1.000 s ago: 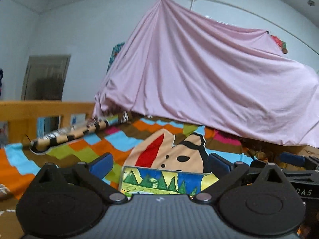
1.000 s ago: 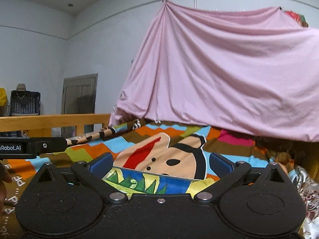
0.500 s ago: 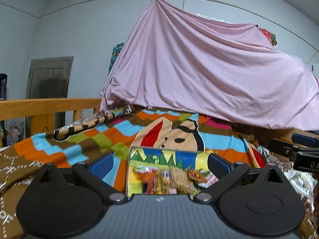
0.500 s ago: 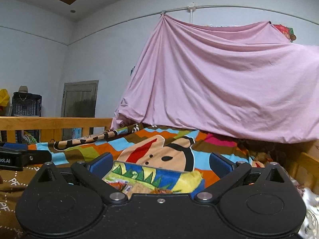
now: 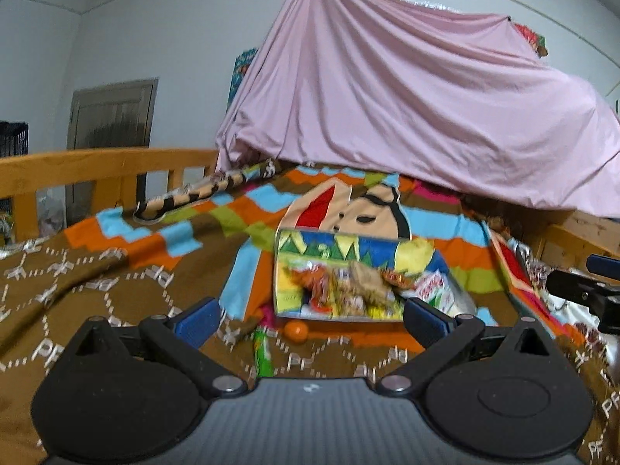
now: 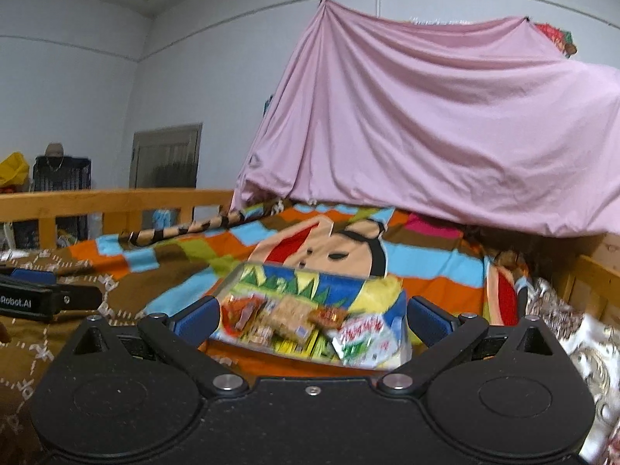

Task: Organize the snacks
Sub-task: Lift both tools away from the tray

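Both tools, left tool (image 5: 310,316) and right tool (image 6: 312,316), gape wide; snack box (image 5: 348,271) contents blur (packets unreadable).

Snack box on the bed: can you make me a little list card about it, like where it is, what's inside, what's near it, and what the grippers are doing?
place: snack box sits on the blanket
inside: mixed snack packets, blurred
near it: orange ball and green packet lie on the blanket in front of the box
left gripper: open, empty, pointed at the box
right gripper: open, empty, pointed at the box
behind: pink sheet
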The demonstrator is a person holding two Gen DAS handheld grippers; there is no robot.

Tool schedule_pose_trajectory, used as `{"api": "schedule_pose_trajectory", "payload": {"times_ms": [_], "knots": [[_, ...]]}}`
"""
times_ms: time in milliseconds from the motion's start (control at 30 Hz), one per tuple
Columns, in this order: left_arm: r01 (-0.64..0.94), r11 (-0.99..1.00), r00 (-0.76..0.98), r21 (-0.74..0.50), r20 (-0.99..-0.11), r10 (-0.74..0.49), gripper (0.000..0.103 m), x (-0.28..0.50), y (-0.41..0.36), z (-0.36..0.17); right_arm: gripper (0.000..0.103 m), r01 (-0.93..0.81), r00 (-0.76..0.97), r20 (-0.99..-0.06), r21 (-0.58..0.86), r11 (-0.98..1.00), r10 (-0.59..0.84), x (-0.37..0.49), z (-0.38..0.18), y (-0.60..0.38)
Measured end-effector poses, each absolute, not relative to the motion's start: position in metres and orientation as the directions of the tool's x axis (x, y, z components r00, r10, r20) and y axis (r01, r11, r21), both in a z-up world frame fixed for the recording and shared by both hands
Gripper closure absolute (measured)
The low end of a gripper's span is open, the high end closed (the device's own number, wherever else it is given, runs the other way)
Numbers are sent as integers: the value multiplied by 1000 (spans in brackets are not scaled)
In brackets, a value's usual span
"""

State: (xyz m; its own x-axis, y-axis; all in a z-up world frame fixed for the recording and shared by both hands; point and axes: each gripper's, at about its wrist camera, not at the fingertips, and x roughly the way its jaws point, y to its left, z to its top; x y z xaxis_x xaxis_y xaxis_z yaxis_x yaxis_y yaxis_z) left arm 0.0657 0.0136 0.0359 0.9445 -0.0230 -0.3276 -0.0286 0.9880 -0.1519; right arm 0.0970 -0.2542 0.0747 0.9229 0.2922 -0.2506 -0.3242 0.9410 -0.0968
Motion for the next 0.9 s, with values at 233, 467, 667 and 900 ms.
{"api": "schedule_pose_trajectory", "payload": {"times_ms": [233,467,667,900], "knots": [[-35,990,915,-138,-402,-23,0,53,15,15,1,-339,884,-359,-49,940,300,84,49,-253],[-39,989,890,-139,-456,-29,0,51,16,3,1,-347,848,-436,-24,938,302,85,31,-247],[-35,990,870,-136,-491,-37,0,53,17,-2,1,-354,827,-476,-28,935,299,88,23,-243],[-55,989,849,-140,-528,-28,0,58,21,-8,1,-361,805,-513,-28,932,297,91,15,-240]]}}
